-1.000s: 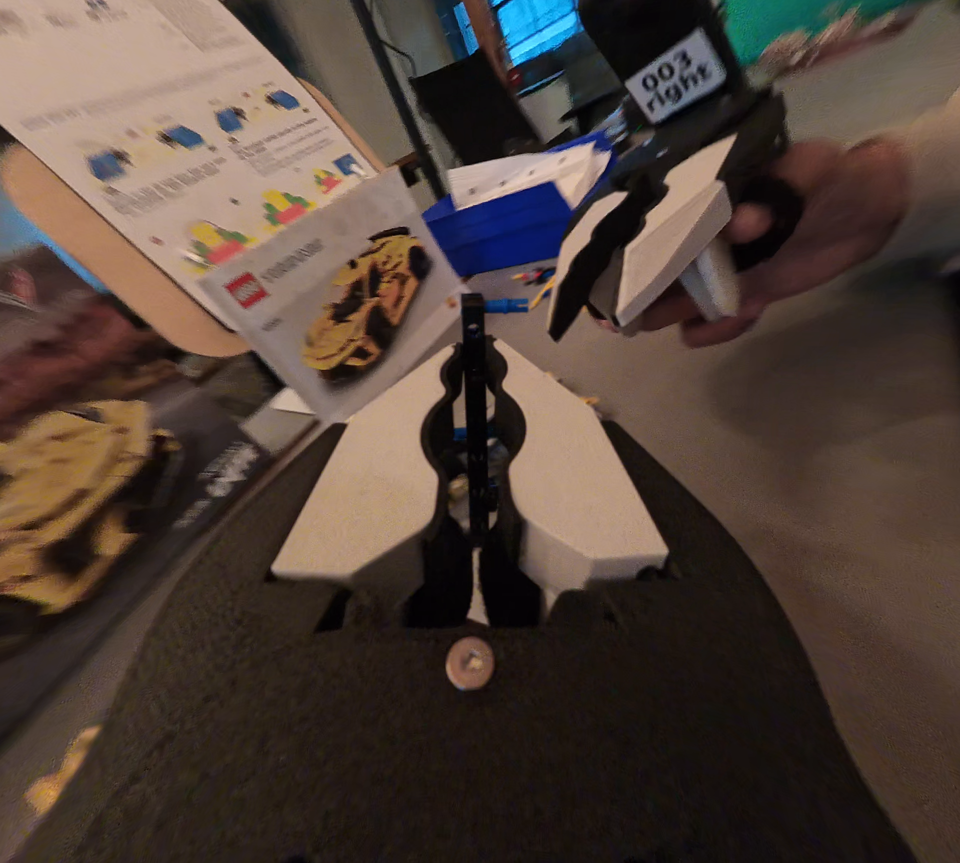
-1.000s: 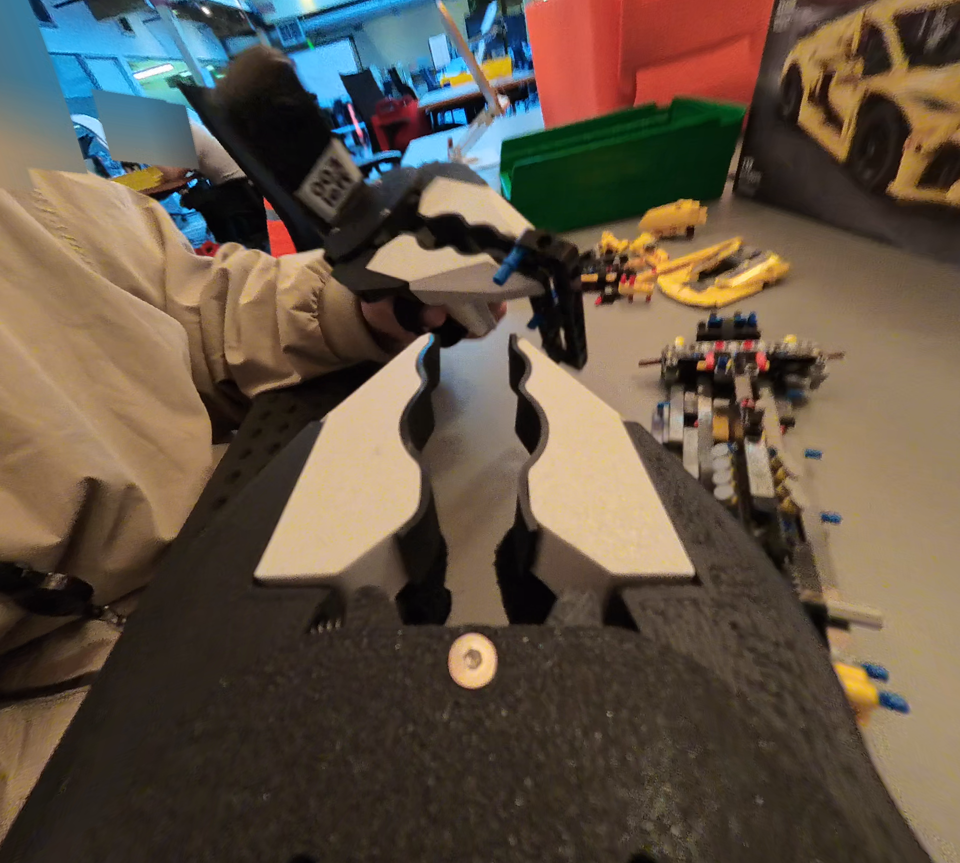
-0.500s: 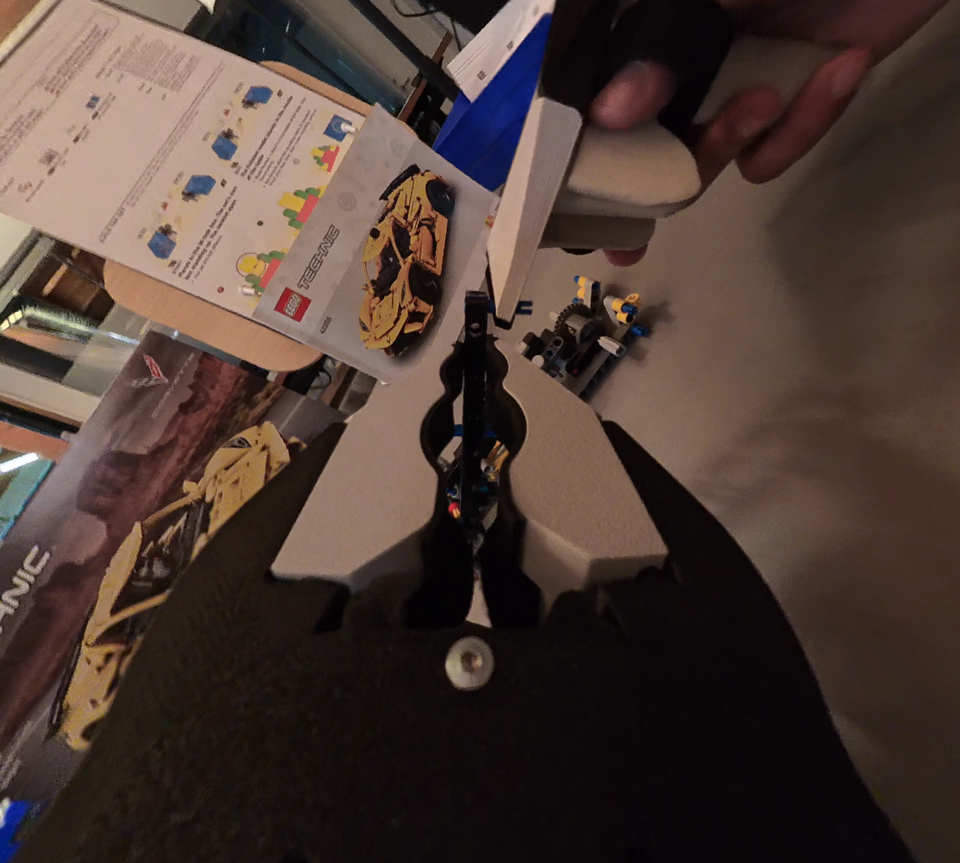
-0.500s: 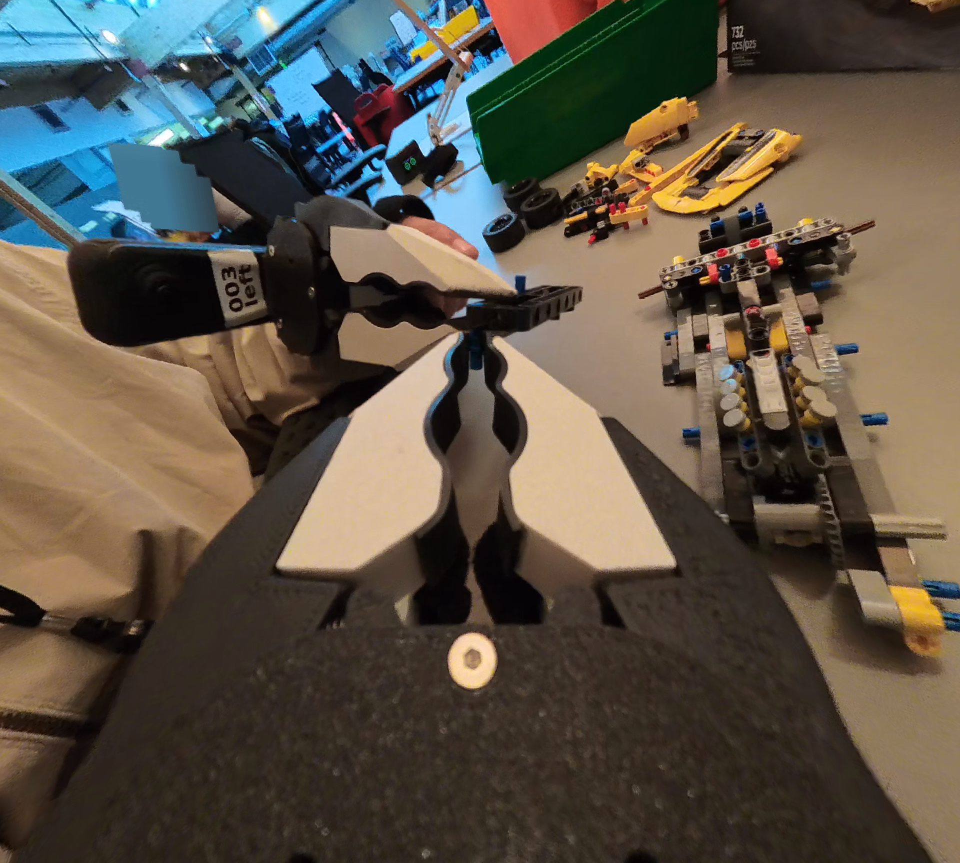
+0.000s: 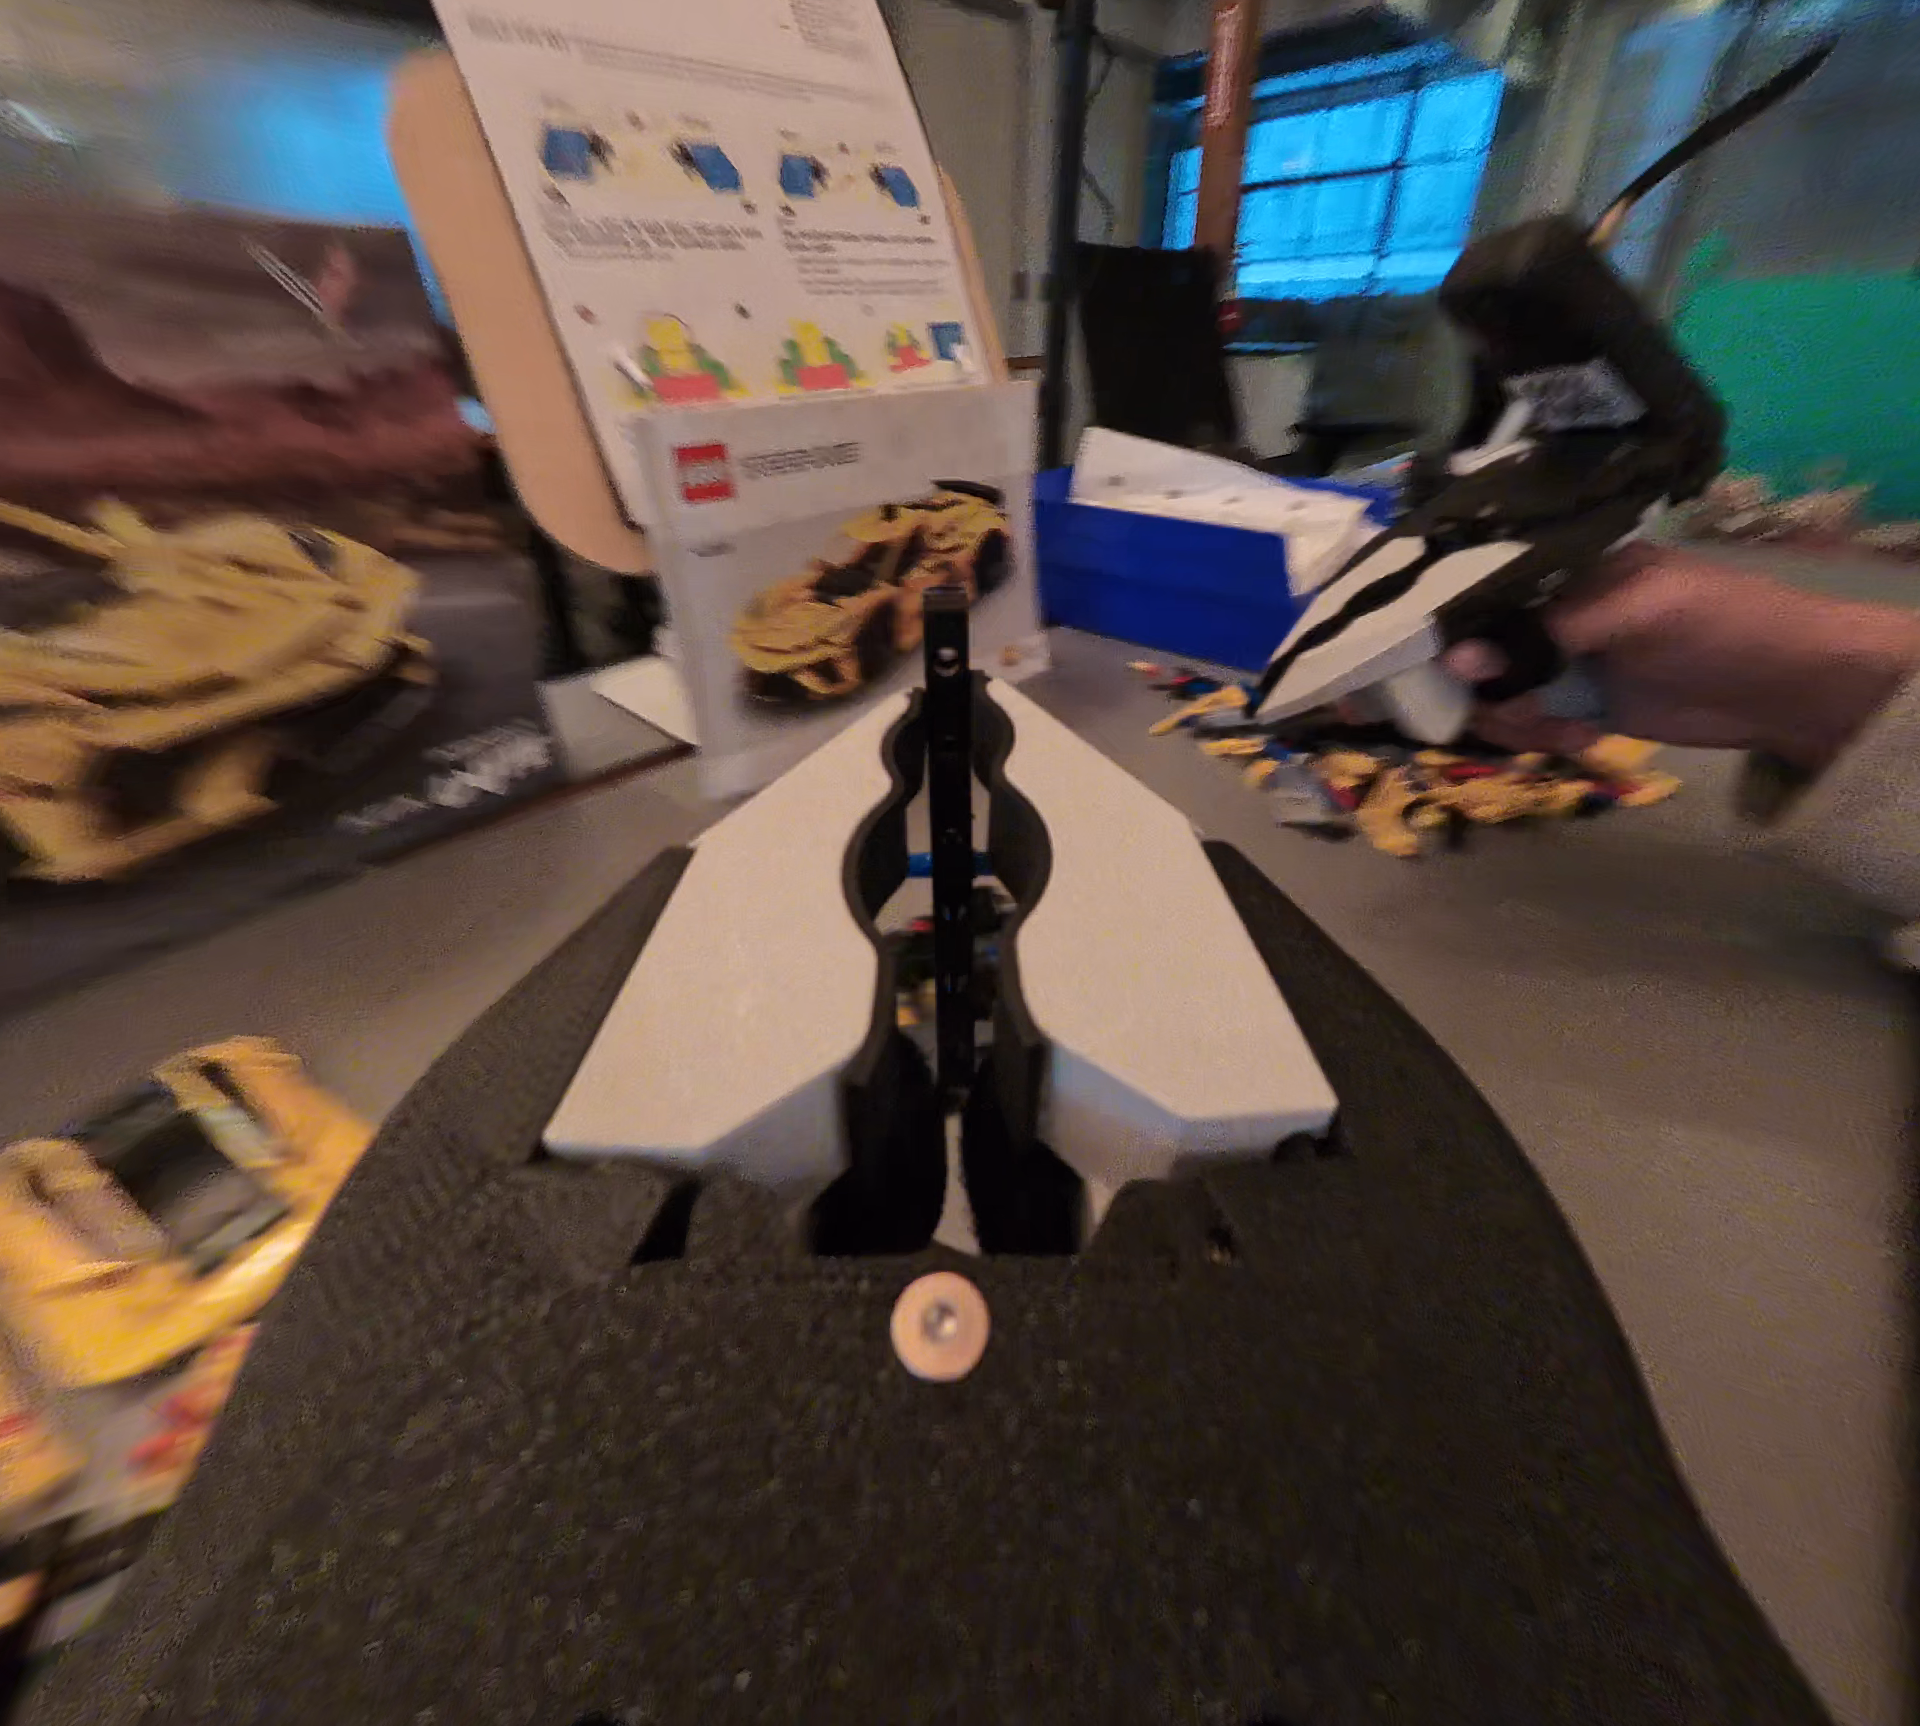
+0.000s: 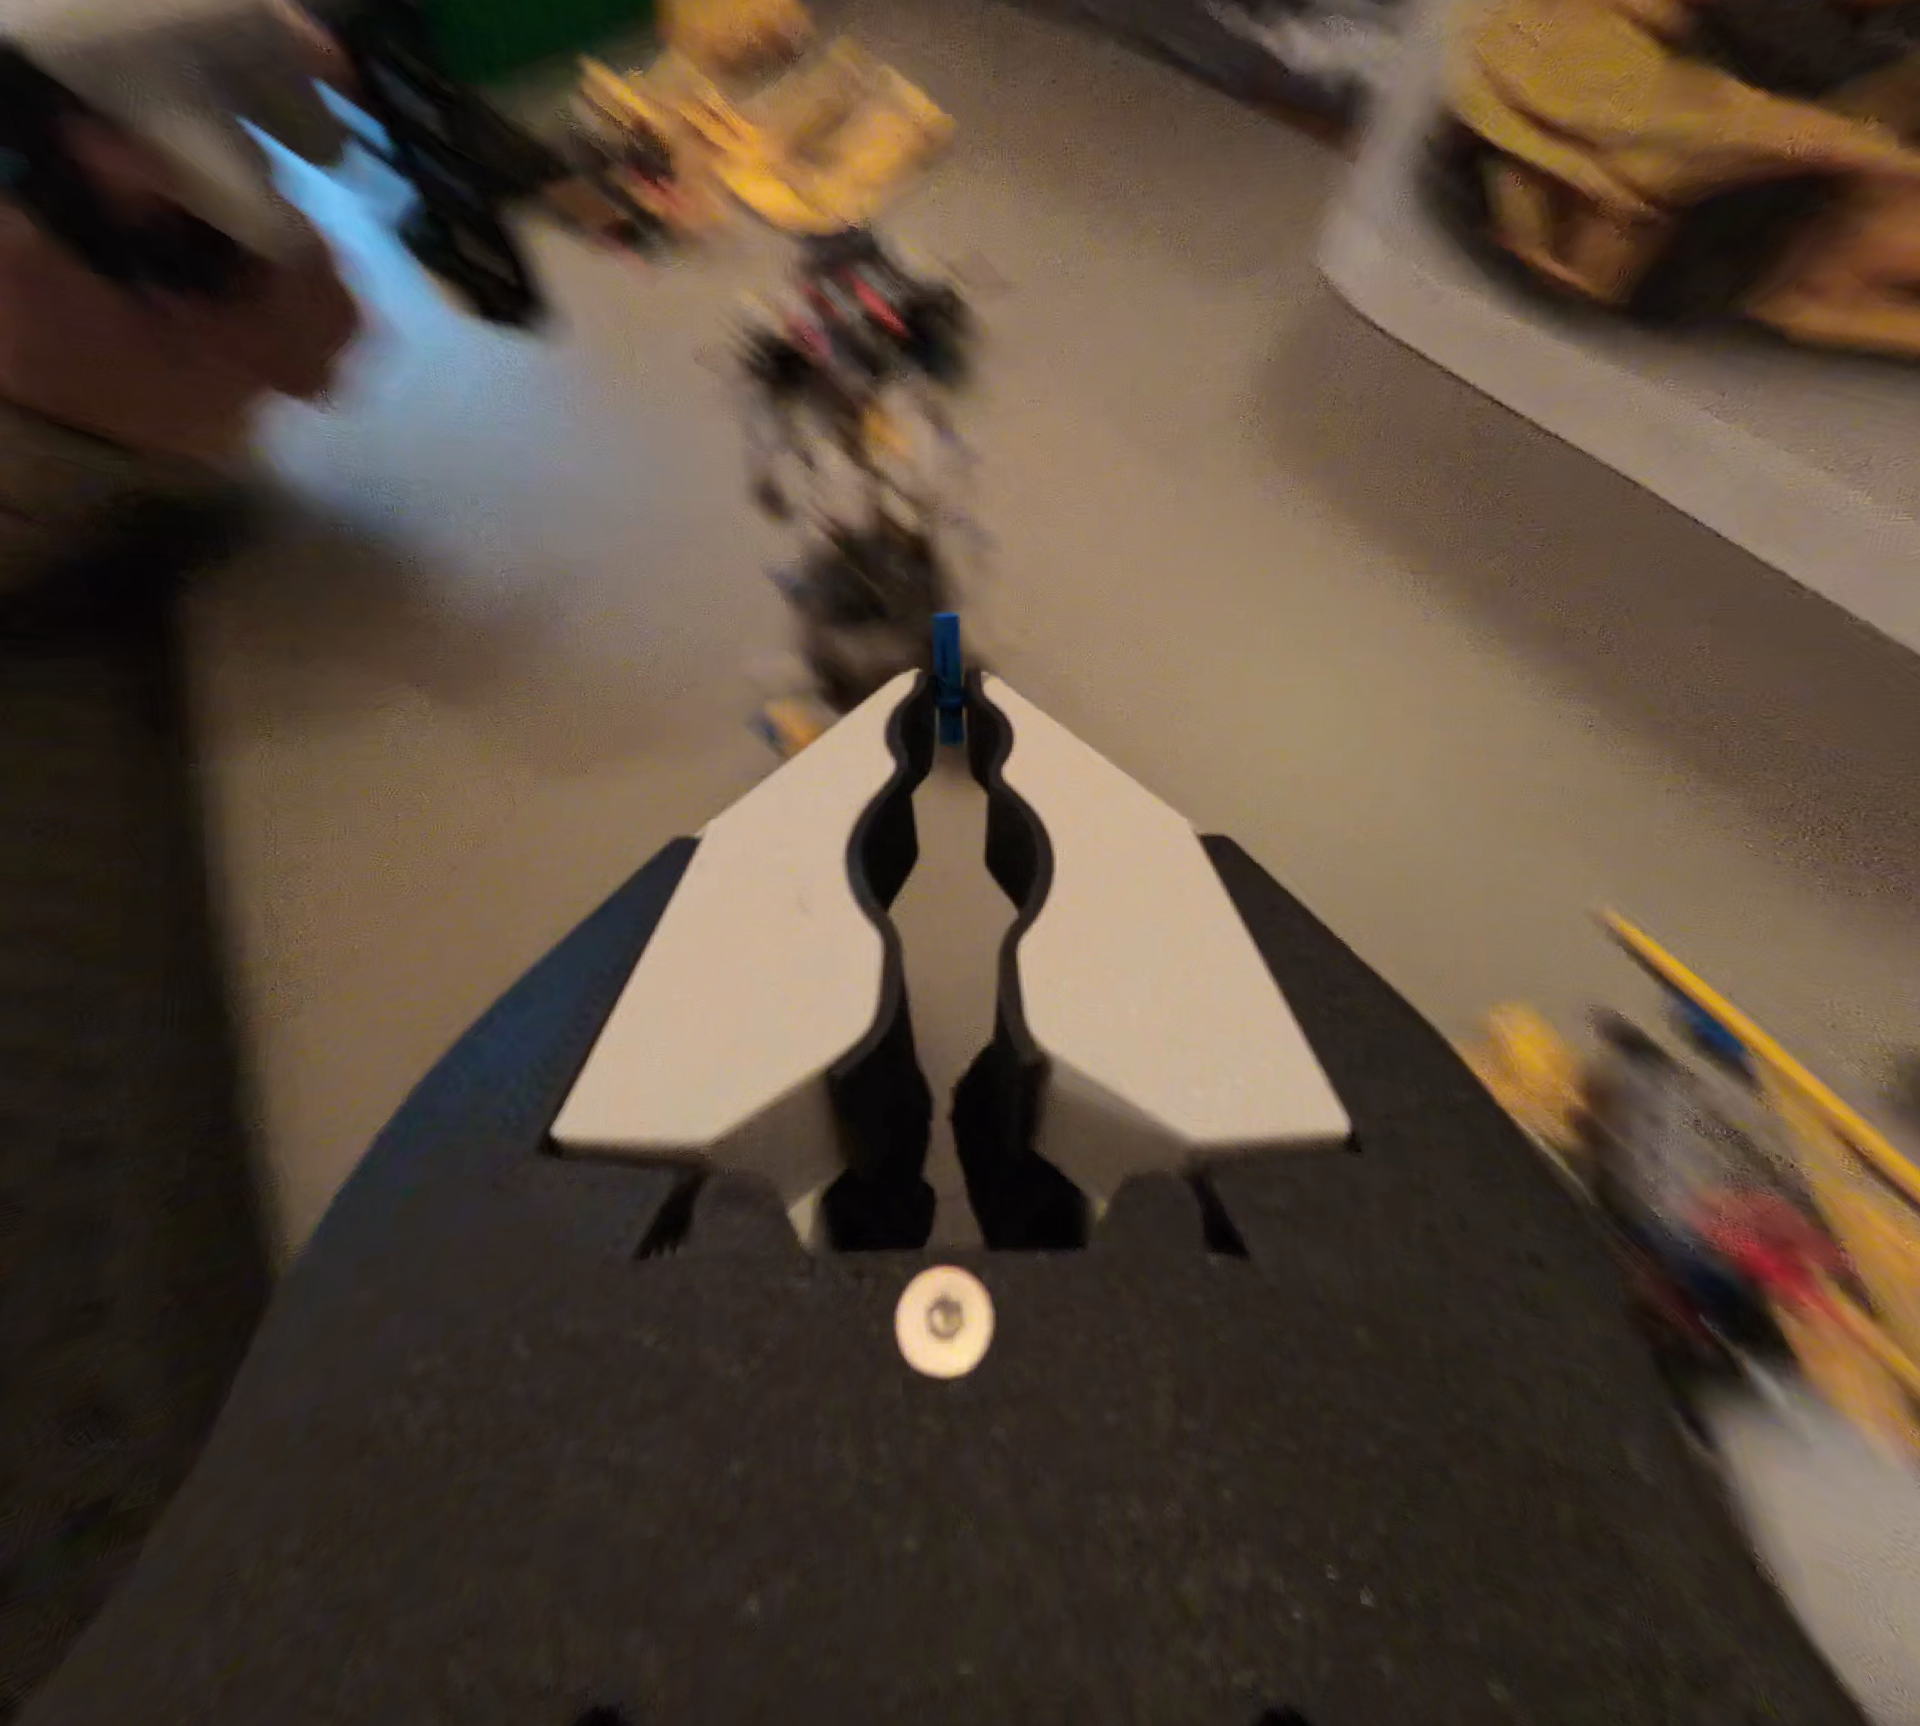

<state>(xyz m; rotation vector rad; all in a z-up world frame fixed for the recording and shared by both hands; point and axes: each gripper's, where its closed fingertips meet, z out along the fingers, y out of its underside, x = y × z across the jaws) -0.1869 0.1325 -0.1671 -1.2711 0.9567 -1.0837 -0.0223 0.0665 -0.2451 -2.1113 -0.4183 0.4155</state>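
Note:
My left gripper [image 5: 948,689] is shut on a thin black brick beam [image 5: 948,803] that stands up between its white fingers; a small blue pin [image 5: 920,864] shows on the beam's side. My right gripper [image 6: 945,689] is shut on a small blue pin [image 6: 945,674] at its fingertips, above the grey table. The right gripper also shows in the left wrist view [image 5: 1273,689], held by a hand over a pile of loose yellow and black parts [image 5: 1434,783]. The left gripper with its beam is a blur at the upper left of the right wrist view [image 6: 436,128].
A long dark brick chassis [image 6: 862,429] lies on the table ahead of the right gripper. A booklet with a yellow car [image 5: 842,575], a tall instruction sheet [image 5: 707,118], a blue bin [image 5: 1164,575], a large car box [image 5: 208,585] and a yellow body part [image 5: 156,1198] surround the left gripper. My hands' fingertips stand some 20 cm from each other.
The two grippers were together at the black beam; they have drawn apart. My right gripper has swung down and away with the blue pin. Both views are now motion-blurred.

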